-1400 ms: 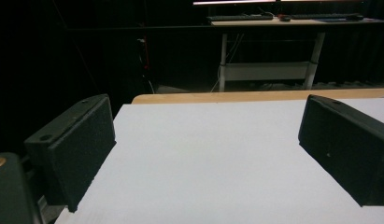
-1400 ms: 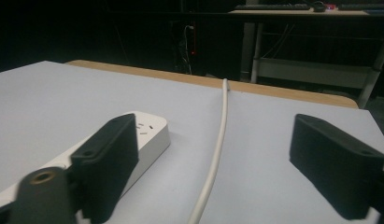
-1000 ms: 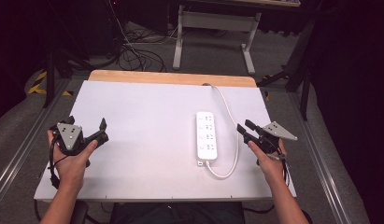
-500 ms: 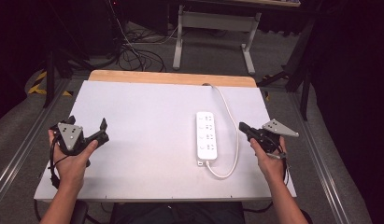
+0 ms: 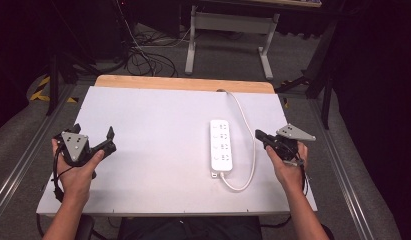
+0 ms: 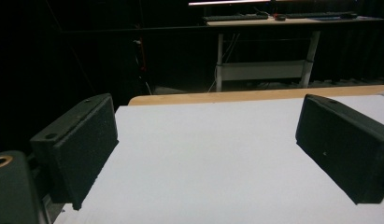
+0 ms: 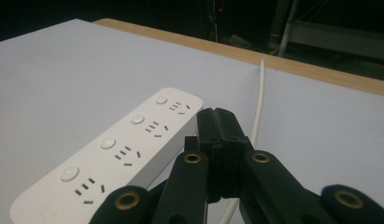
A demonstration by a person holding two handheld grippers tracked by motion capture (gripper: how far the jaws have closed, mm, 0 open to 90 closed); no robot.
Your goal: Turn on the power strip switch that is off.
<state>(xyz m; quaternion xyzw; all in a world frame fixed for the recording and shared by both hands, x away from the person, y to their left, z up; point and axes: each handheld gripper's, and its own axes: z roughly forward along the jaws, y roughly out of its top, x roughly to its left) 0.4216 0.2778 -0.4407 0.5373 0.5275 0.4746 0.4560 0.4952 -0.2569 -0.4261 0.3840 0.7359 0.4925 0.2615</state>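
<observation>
White power strip (image 5: 221,143) lies right of table (image 5: 143,125) centre. Right gripper (image 5: 260,136), jaws clenched empty, hovers just right of it; its own view resolves four button-and-socket sets. Left gripper (image 5: 111,140) stands released, well apart.

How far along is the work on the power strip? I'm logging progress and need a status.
Done: nothing shows on the strip; it lies flat on the table, sockets empty, cord trailing off the far edge. In hand: the right gripper, jaws just closed on nothing, hangs beside the strip's right side near the cord. The left gripper waits open, far off. Left: any contact with the strip.
</observation>
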